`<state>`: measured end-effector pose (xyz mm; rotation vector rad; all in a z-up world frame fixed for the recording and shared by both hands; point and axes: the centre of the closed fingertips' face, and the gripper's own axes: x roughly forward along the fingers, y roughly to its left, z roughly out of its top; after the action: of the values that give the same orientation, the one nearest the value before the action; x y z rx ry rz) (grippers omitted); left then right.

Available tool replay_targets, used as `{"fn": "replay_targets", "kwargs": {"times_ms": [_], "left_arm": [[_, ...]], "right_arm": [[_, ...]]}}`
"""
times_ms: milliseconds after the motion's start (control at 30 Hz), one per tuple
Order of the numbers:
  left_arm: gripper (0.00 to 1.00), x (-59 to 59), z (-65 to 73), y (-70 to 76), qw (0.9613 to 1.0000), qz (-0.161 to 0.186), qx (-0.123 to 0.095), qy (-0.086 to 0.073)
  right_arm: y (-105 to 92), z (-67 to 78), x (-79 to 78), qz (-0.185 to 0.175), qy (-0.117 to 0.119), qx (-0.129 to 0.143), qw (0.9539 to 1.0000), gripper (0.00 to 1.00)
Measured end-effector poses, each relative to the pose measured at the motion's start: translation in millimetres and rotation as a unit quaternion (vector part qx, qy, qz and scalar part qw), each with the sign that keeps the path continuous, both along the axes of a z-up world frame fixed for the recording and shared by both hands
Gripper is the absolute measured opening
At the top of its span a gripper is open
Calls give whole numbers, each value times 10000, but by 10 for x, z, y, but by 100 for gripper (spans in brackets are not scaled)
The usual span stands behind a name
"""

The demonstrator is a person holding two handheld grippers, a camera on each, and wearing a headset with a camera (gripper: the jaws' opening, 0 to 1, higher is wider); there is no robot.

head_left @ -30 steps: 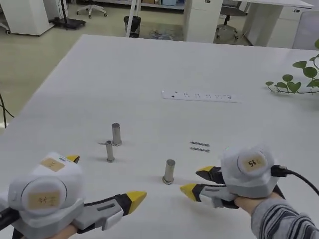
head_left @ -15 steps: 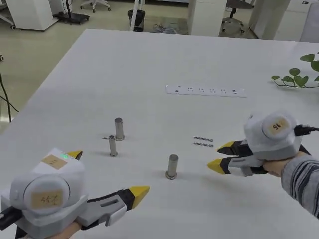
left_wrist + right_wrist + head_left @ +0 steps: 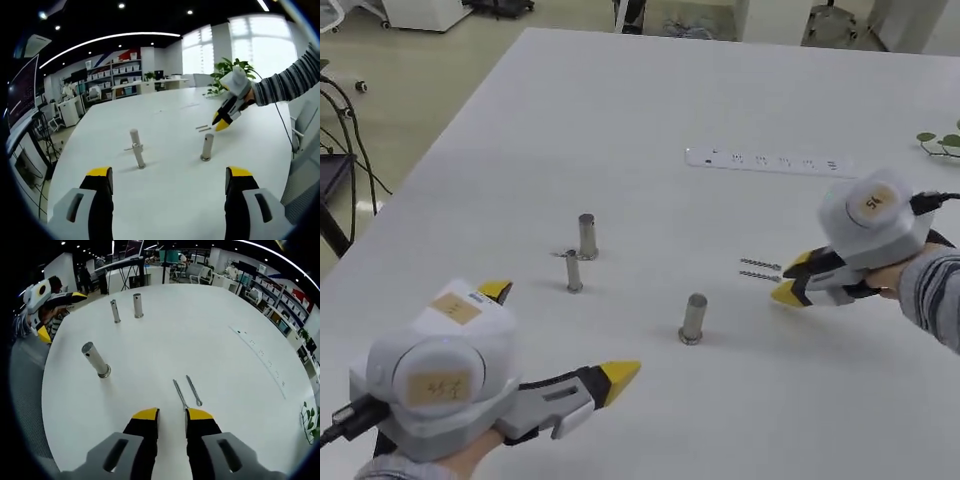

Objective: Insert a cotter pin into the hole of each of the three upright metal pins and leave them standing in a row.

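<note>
Three grey metal pins stand upright on the white table: a back one (image 3: 587, 236), a thinner one (image 3: 574, 271) just in front of it, and a third (image 3: 694, 318) apart to the right. Two cotter pins (image 3: 760, 270) lie side by side flat on the table. My right gripper (image 3: 790, 278) is at their right ends, jaws a narrow gap apart and nothing between them; in the right gripper view the cotter pins (image 3: 186, 391) lie just ahead of its tips (image 3: 172, 415). My left gripper (image 3: 558, 332) hovers wide open and empty near the front edge, facing the upright pins (image 3: 206, 146).
A white power strip (image 3: 770, 161) lies across the table behind the cotter pins. Plant leaves (image 3: 940, 142) reach in at the right edge. A thin sliver (image 3: 563, 254) lies at the foot of the back pin. Office floor and chairs lie beyond the far edge.
My right gripper has moved from beside the right-hand upright pin out to the two cotter pins. The head camera has shifted. The left gripper has hardly moved.
</note>
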<state>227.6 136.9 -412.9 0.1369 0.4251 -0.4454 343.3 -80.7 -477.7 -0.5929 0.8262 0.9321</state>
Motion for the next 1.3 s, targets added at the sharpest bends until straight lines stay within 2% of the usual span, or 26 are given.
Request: {"fn": "replay_targets", "kwargs": {"times_ms": [200,267,567,833,1067,1300], "left_arm": [[89,9,-43,20,9999,29,-32,97],[89,11,-57,22,9999,38,-42,126],[89,31,-75,20,9999,36,-17,144],[88,29,-88,6,9999,-6,-12,162],[85,22,-93,-11,9998,-59,5,186],[82,-6,-100,-37,9996,-139,60,230]], "right_arm": [[-11,-112,102,118,126,-159,9997,14],[10,-101,117,127,192,-71,9997,13],[18,-112,91,394,381,-131,9984,8],[5,-117,132,483,502,-270,9972,5],[6,-135,147,601,469,-568,9955,0],[18,-138,129,694,342,-612,9951,0]]}}
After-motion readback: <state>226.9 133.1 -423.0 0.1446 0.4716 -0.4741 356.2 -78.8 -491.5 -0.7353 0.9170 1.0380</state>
